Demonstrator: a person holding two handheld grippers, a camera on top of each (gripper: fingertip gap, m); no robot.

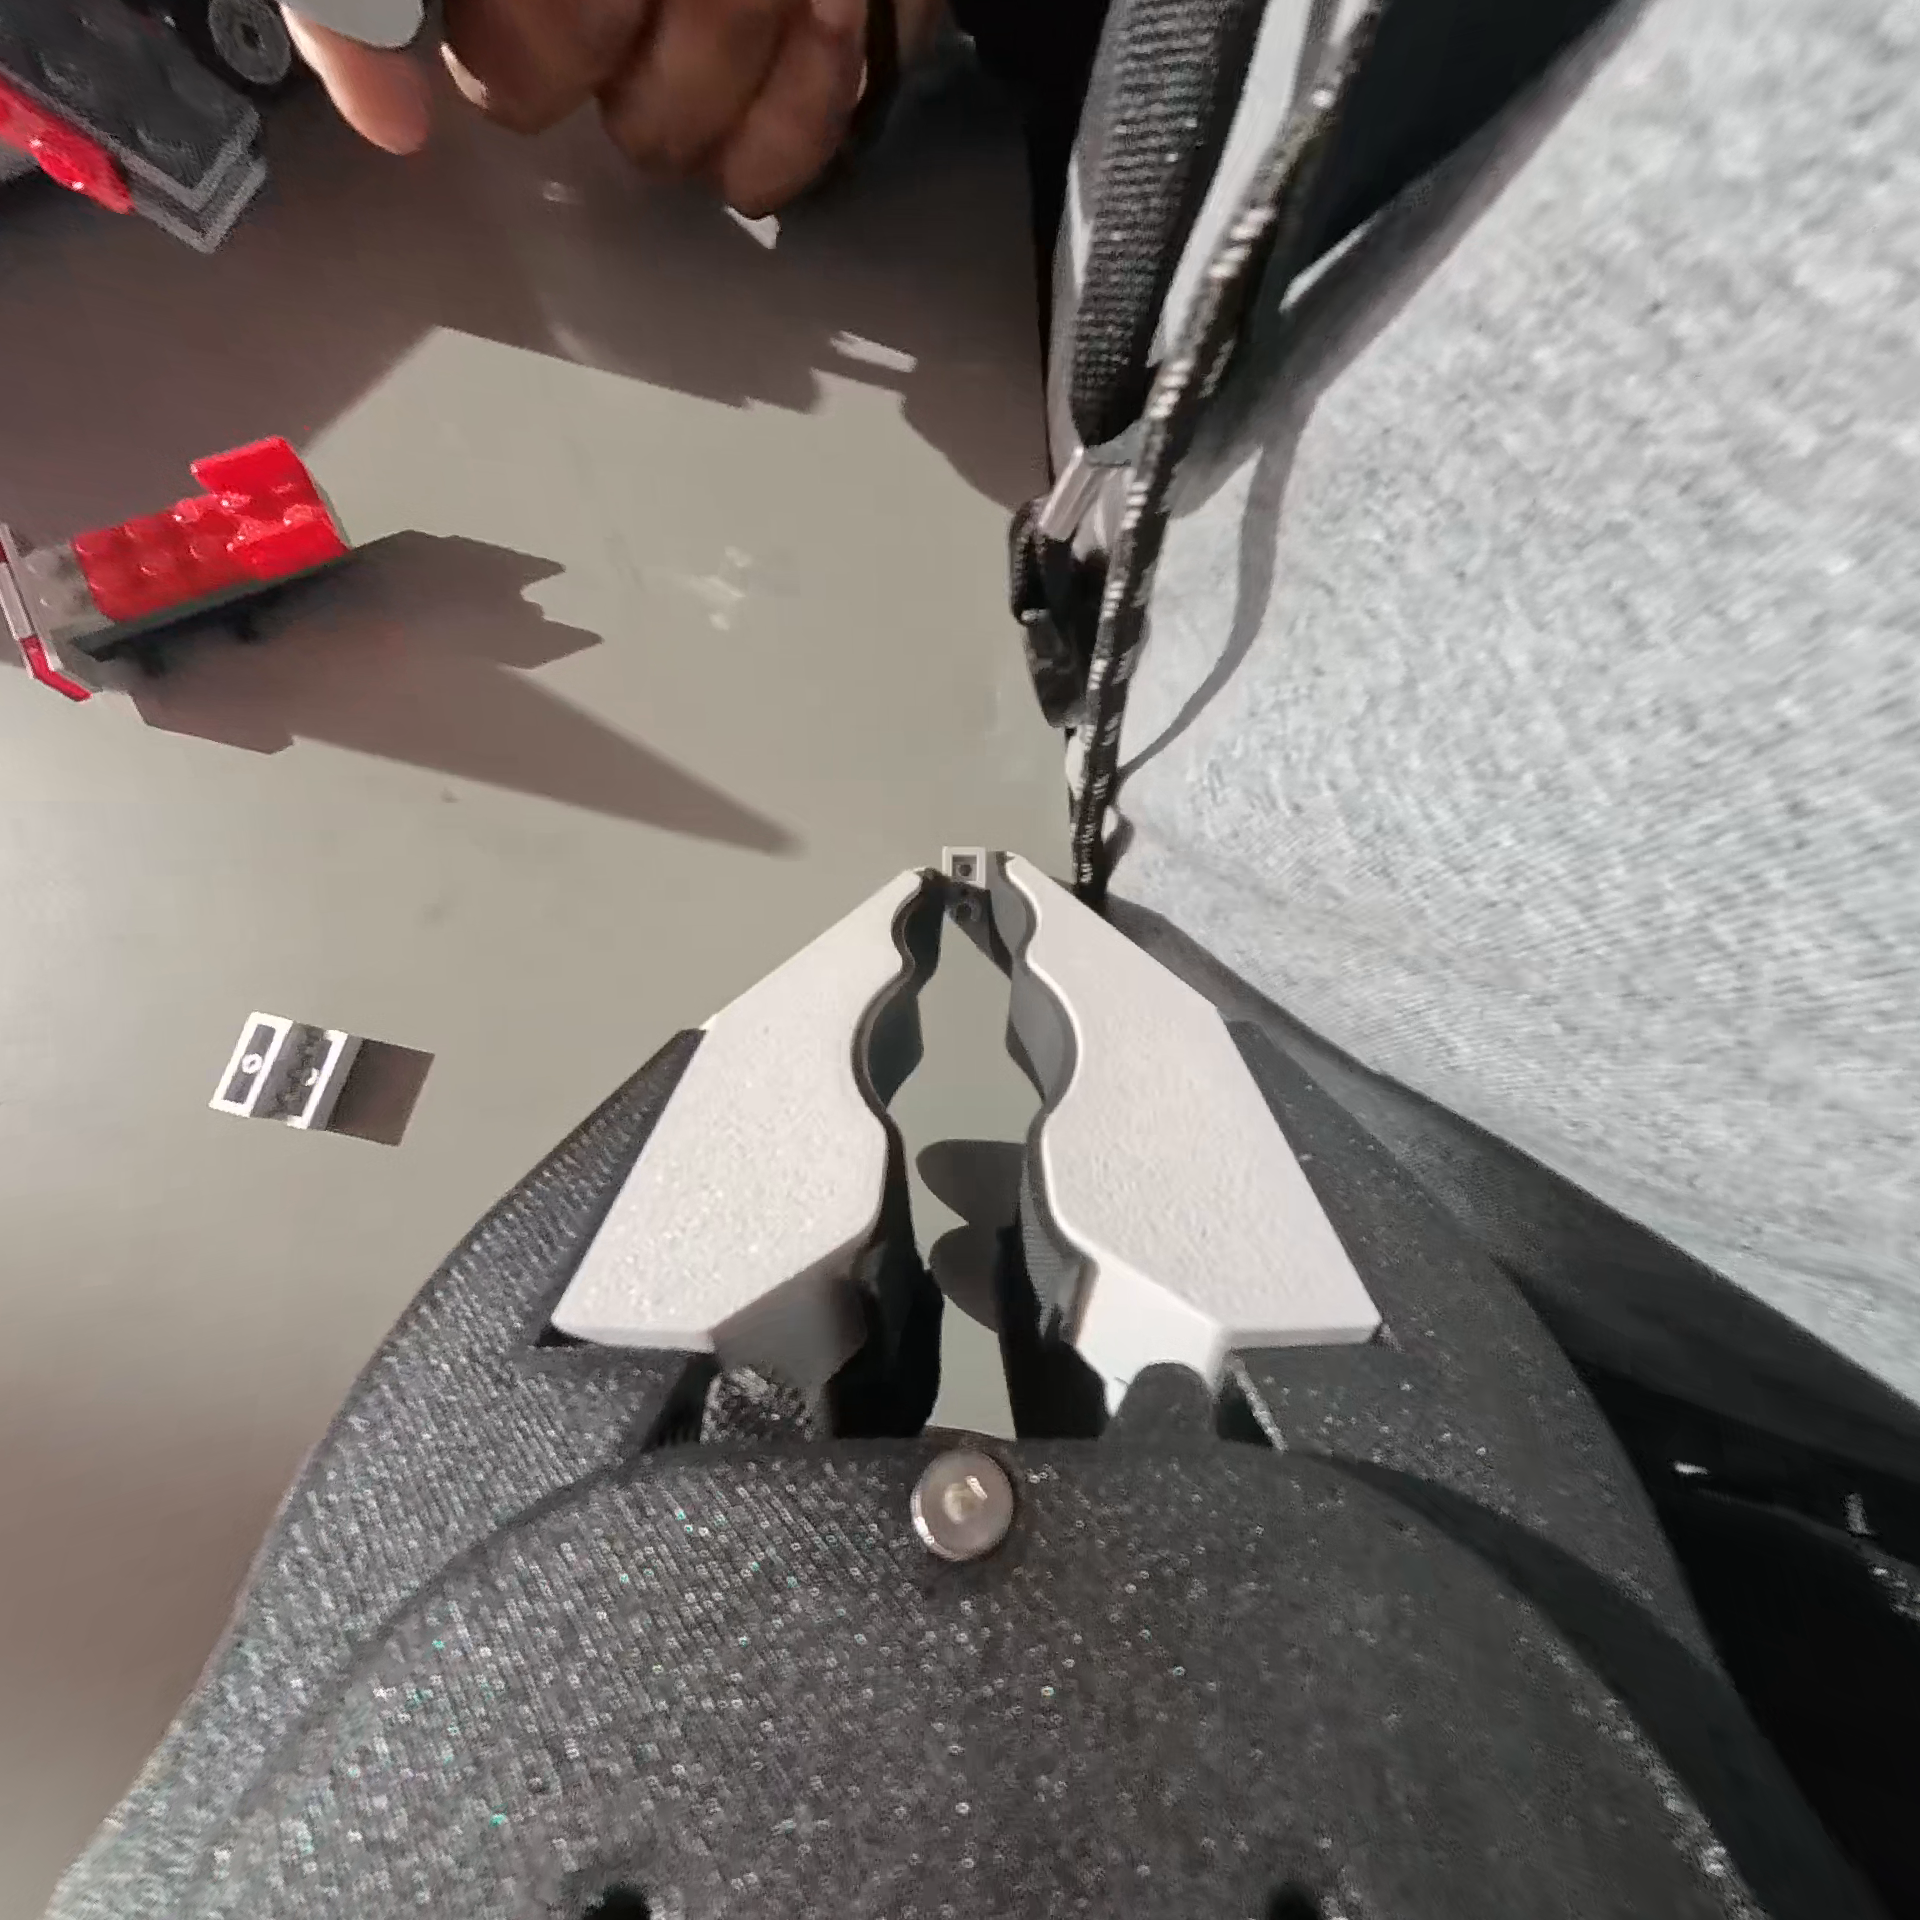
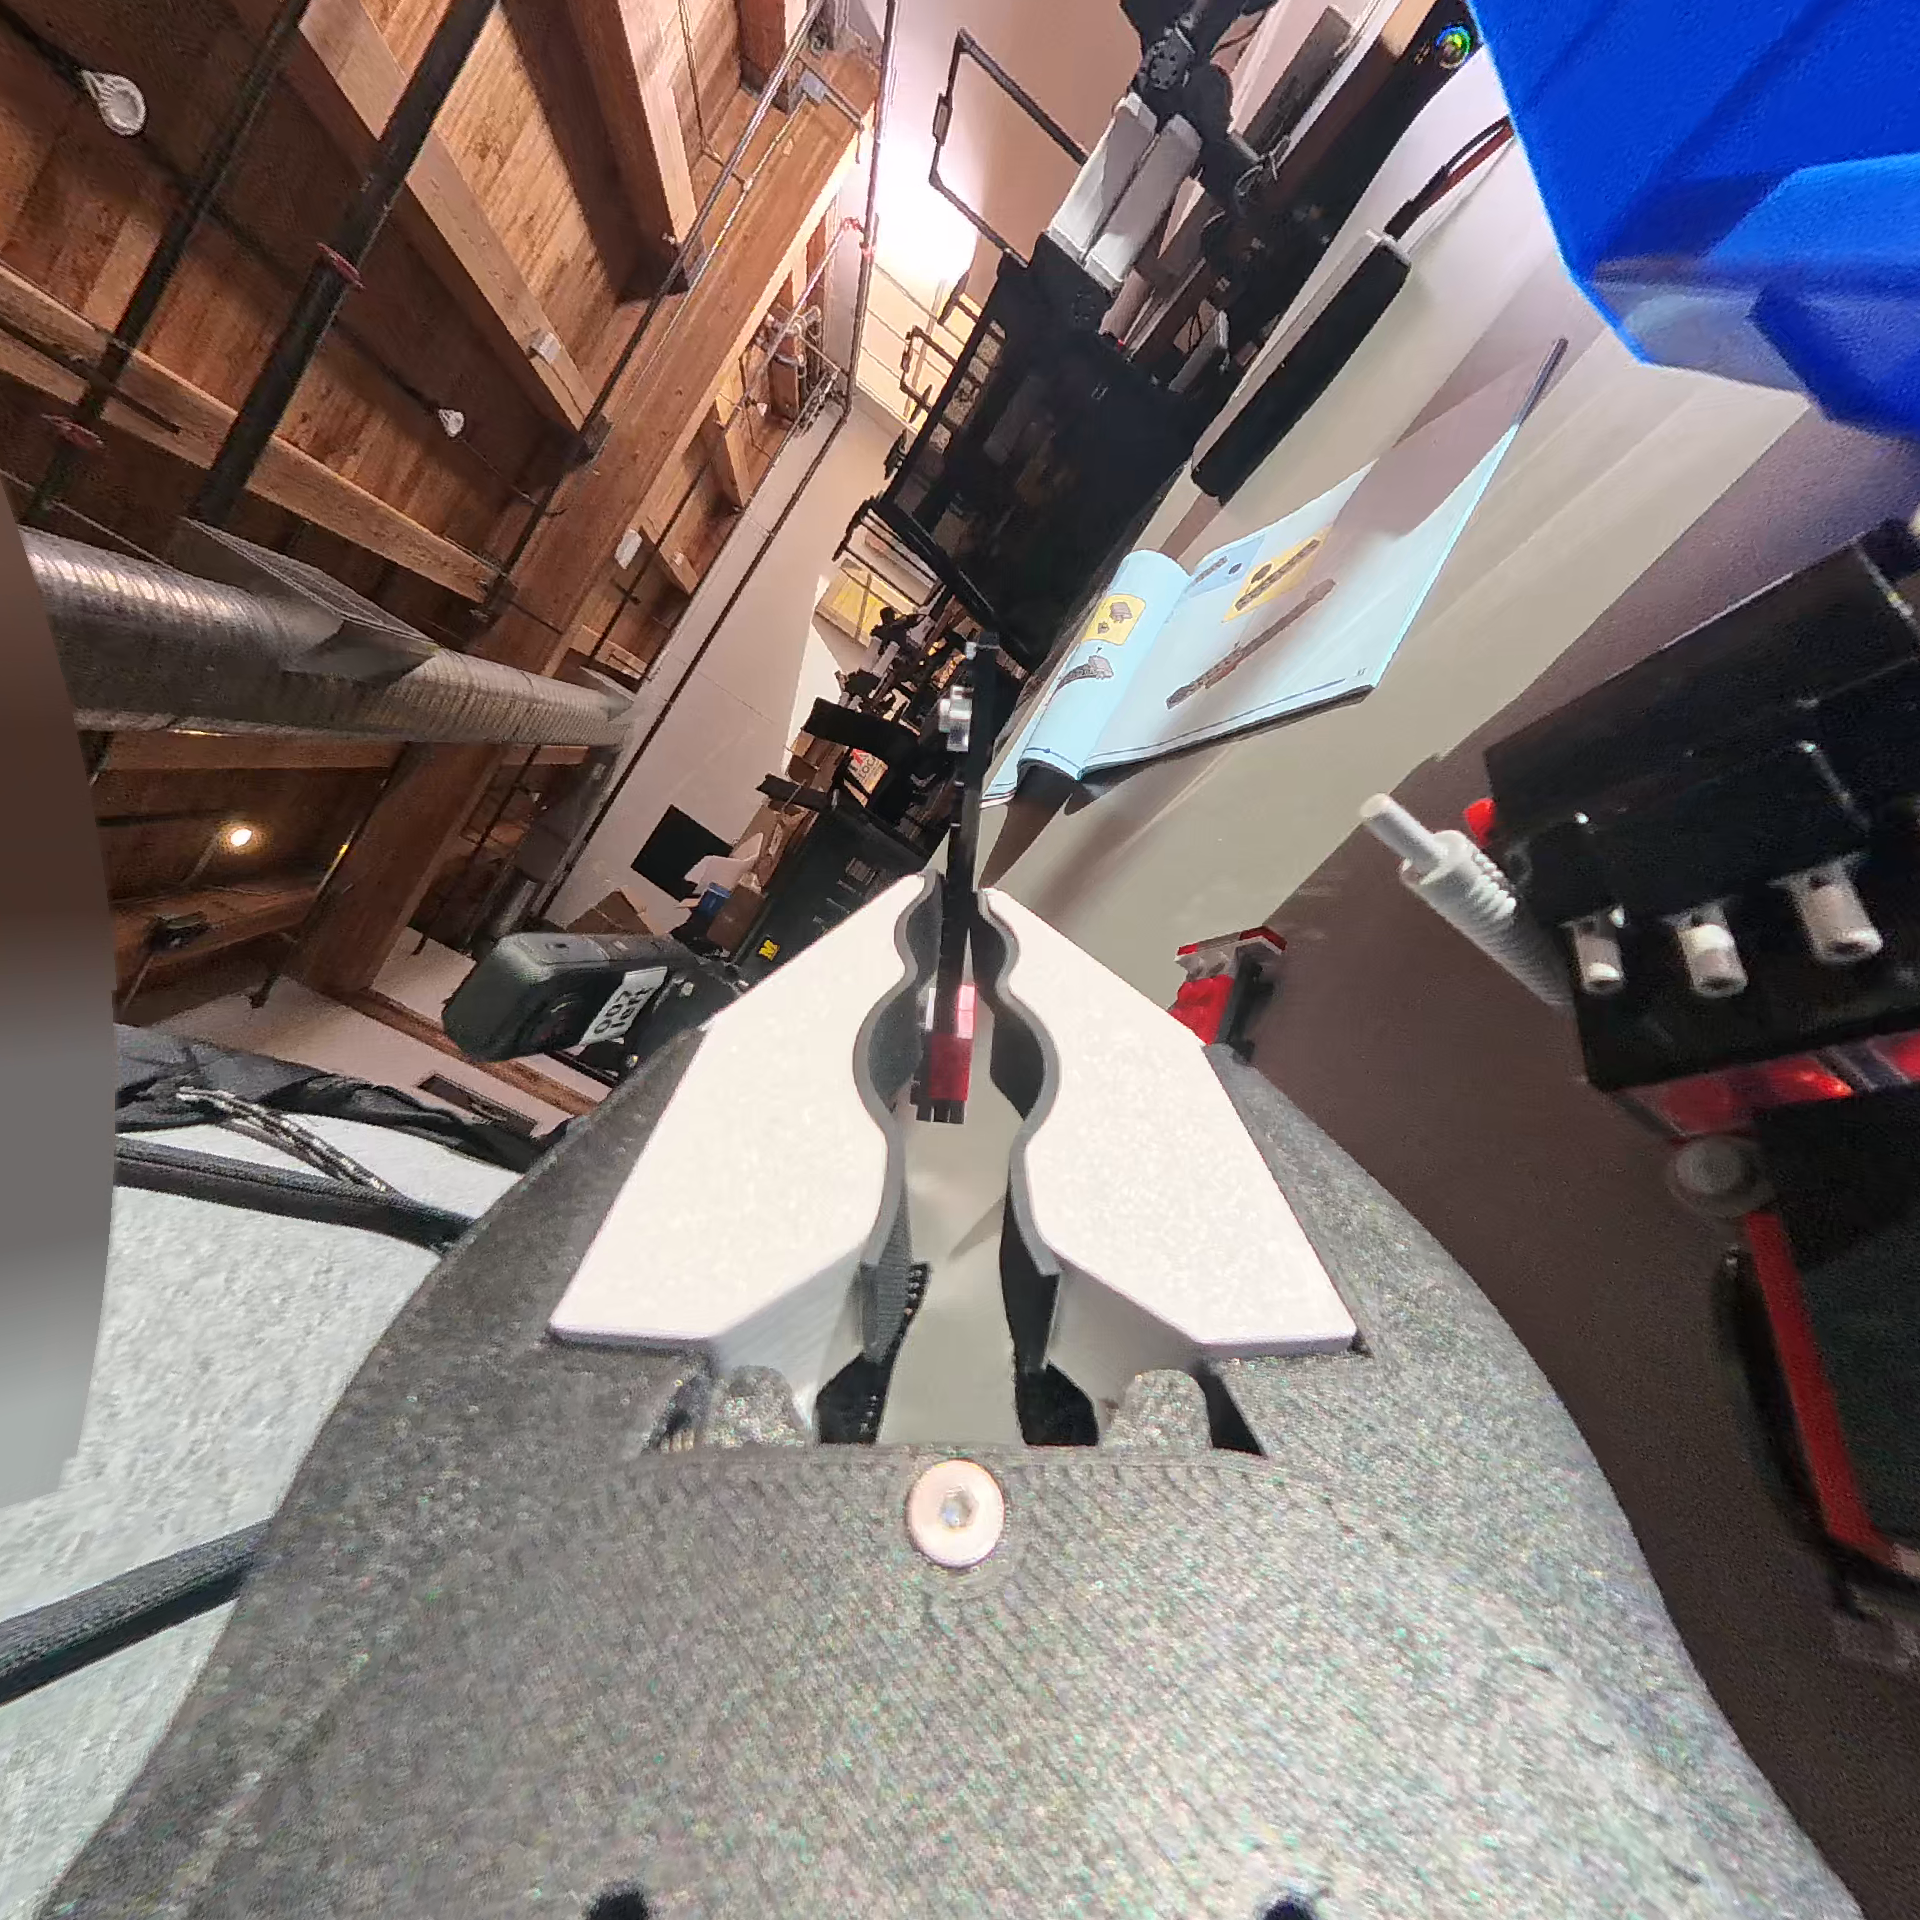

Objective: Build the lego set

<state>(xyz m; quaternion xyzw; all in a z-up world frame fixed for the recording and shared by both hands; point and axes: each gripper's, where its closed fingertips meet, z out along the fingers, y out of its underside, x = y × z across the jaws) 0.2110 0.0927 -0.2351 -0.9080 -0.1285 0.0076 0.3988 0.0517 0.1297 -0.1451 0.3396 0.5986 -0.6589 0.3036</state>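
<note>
Long thin black lego strip (image 2: 964, 831) with a red block at its near end and a small grey piece near its far tip stands upright, clenched in the right claw (image 2: 954, 904). Left claw (image 1: 964, 871) pinches a tiny light-grey lego piece (image 1: 962, 864) at its tips, over the bench (image 1: 623, 935) edge. On the bench: red-and-black lego assembly (image 1: 197, 561), small grey plate (image 1: 281, 1070), bigger black-red build (image 2: 1745, 935), open instruction booklet (image 2: 1278, 644). A hand (image 1: 623, 83) shows at the top.

grey table (image 1: 582, 436) with red-and-black lego section (image 1: 197, 556), small grey piece (image 1: 286, 1070), open instruction booklet (image 2: 1278, 634)
</note>
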